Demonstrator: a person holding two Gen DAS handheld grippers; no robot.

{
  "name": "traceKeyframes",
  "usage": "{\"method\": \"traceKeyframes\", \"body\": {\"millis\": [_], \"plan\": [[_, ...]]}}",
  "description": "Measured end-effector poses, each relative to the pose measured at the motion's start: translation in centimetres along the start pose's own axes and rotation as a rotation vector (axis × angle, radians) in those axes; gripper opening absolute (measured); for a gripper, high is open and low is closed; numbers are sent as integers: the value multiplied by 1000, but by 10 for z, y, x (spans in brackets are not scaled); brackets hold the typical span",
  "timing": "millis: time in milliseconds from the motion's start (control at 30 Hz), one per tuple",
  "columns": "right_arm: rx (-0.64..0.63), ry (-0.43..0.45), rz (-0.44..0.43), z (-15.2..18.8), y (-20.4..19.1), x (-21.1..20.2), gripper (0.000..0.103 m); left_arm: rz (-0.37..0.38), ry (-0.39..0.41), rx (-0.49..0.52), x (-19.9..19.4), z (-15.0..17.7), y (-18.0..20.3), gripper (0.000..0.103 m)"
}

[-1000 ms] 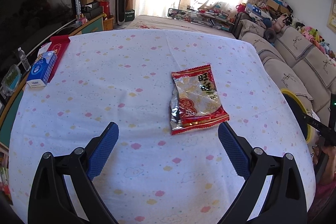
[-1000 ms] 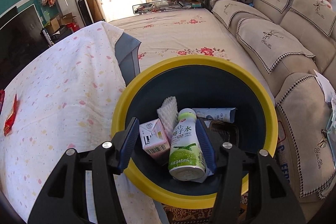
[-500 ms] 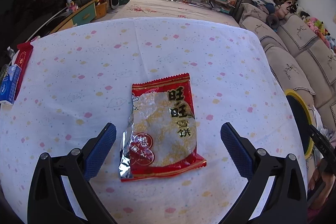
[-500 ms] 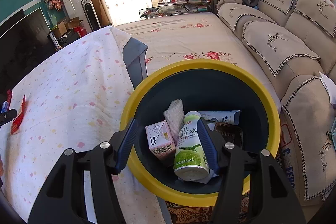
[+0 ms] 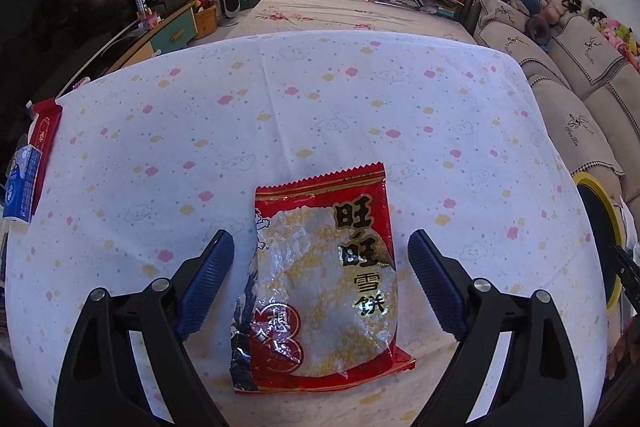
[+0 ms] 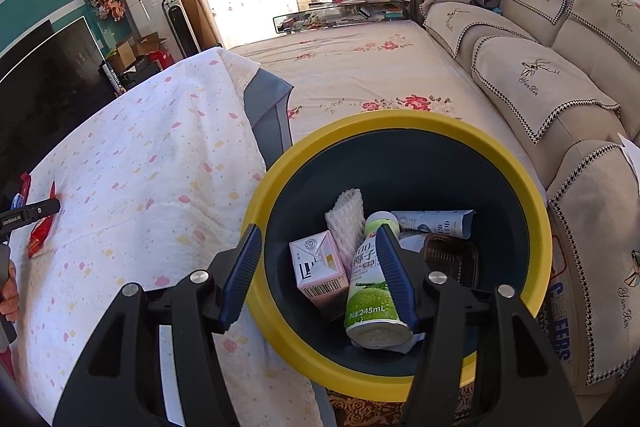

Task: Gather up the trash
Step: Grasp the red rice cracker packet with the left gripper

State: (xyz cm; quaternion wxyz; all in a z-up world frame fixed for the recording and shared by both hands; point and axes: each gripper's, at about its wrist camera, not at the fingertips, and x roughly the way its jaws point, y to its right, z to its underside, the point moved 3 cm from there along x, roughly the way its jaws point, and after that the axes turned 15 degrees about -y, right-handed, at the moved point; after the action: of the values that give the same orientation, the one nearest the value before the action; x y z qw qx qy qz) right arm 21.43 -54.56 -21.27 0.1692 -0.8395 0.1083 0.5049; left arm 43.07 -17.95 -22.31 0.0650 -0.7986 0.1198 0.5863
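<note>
In the lower middle of the left wrist view, the left gripper (image 5: 320, 255) is standing wide around the snack wrapper (image 5: 320, 283), jaws just closing, not pressing yet; the flat foil may be sliding away; at right, the right gripper (image 6: 318, 251) is hanging half-open, empty, over the yellow-rimmed bin (image 6: 532, 187).

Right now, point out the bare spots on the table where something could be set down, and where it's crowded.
Most of the tablecloth is bare: the whole stretch beyond the red snack packet, and the strip between it and the blue carton at the left edge. The near middle is crowded: the left gripper straddles the packet. The yellow-rimmed bin is already cluttered.
</note>
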Motion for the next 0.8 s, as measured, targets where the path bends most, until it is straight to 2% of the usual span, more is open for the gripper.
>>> {"method": "traceKeyframes", "body": {"millis": [67,167,300,533,800], "plan": [[3,1,-1,0,0,0,57,-20,3,1,-1,0,-1,73],[7,0,-3,1,1,0,57,-34,10,-4,-4,2,-5,63],[7,2,-4,2,1,-1,57,-34,21,-1,-6,4,-8,57],[12,26,-14,5,3,-14,57,-5,31,3,-19,16,-9,36],[26,70,-28,11,13,-37,57,49,60,88,-52,38,26,33]]}}
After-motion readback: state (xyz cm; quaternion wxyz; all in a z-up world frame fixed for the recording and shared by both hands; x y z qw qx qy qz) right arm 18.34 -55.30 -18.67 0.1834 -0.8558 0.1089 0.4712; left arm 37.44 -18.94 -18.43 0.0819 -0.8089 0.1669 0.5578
